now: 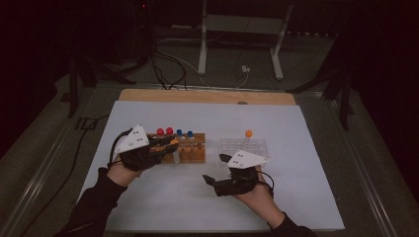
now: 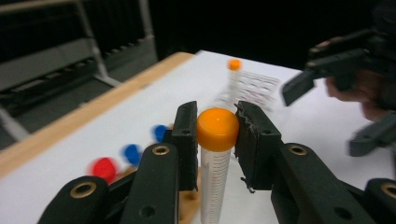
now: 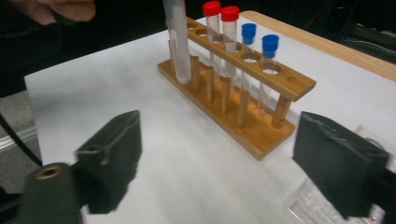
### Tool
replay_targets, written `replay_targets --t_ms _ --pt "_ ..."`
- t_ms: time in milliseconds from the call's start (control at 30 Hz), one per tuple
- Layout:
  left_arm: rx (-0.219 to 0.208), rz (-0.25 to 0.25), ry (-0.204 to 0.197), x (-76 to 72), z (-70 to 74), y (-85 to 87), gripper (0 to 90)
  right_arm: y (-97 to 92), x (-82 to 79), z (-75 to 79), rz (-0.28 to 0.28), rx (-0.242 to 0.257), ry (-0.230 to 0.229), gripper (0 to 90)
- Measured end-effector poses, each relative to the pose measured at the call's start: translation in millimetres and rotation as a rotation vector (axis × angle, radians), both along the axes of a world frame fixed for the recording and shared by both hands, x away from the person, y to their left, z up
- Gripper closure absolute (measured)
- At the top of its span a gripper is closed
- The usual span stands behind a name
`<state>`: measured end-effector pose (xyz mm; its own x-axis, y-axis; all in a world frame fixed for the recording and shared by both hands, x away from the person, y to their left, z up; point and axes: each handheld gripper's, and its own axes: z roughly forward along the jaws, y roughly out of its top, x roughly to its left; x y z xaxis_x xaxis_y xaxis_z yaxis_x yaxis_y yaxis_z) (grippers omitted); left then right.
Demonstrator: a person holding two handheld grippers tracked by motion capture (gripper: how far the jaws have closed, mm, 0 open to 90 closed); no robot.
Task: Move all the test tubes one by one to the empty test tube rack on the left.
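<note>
My left gripper [image 2: 217, 127] is shut on the orange cap of a clear graduated tube [image 2: 214, 186], held upright. That tube [image 3: 179, 42] hangs at the end of the wooden rack [image 3: 252, 88]; I cannot tell whether it sits in a hole. The rack [image 1: 190, 150] holds two red-capped tubes [image 3: 221, 11] and two blue-capped tubes [image 3: 259, 36]. In the high view the left gripper [image 1: 170, 144] is over the rack's left end. My right gripper [image 1: 216, 169] stands open in front of the clear plastic rack [image 1: 244, 147], jaws wide apart [image 3: 229, 154] and nothing between them.
One orange-capped tube [image 1: 248, 134] stands in the clear rack's far side. A white sheet [image 1: 148, 197] covers the table, with a wooden strip [image 1: 207, 95] along its far edge. Cables and a metal stand's legs [image 1: 202, 54] lie on the floor beyond.
</note>
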<state>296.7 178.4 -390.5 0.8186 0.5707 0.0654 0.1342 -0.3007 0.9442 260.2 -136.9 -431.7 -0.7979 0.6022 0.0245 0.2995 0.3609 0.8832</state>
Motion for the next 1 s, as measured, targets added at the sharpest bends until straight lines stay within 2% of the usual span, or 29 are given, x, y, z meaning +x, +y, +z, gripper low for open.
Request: replay_targets --t_ms 133,267,433,533,667,800,933,1000 --pt "-0.012 0.064 -0.013 3.1 2.6 12.8 71.5 -1.0 1.0 0.6 -0.016 0.003 0.004 3.9" --pt "-0.013 0.125 -0.026 7.4 5.2 24.3 71.4 -3.2 1.1 1.1 -0.011 0.011 0.006 1.4" --pt "-0.012 0.218 -0.063 13.9 7.0 37.9 71.5 -6.0 1.5 1.7 -0.004 0.017 0.008 0.0" --pt "-0.035 0.259 -0.069 20.4 4.1 44.6 71.5 -8.1 1.5 3.1 -0.002 0.027 0.002 0.0" --pt "-0.047 0.296 -0.072 30.0 -4.1 49.2 71.5 -9.1 0.5 4.4 -0.007 0.025 -0.006 0.0" --pt "-0.076 0.312 -0.050 38.9 -15.2 51.7 71.5 -9.9 0.4 4.5 -0.008 0.023 -0.008 0.0" --pt "-0.078 0.316 -0.019 45.8 -26.0 50.1 71.5 -10.8 0.4 4.5 -0.003 0.022 -0.005 0.0" --pt "-0.053 0.319 -0.009 47.9 -31.1 47.4 71.5 -10.9 0.5 4.0 -0.005 0.015 -0.005 0.0"
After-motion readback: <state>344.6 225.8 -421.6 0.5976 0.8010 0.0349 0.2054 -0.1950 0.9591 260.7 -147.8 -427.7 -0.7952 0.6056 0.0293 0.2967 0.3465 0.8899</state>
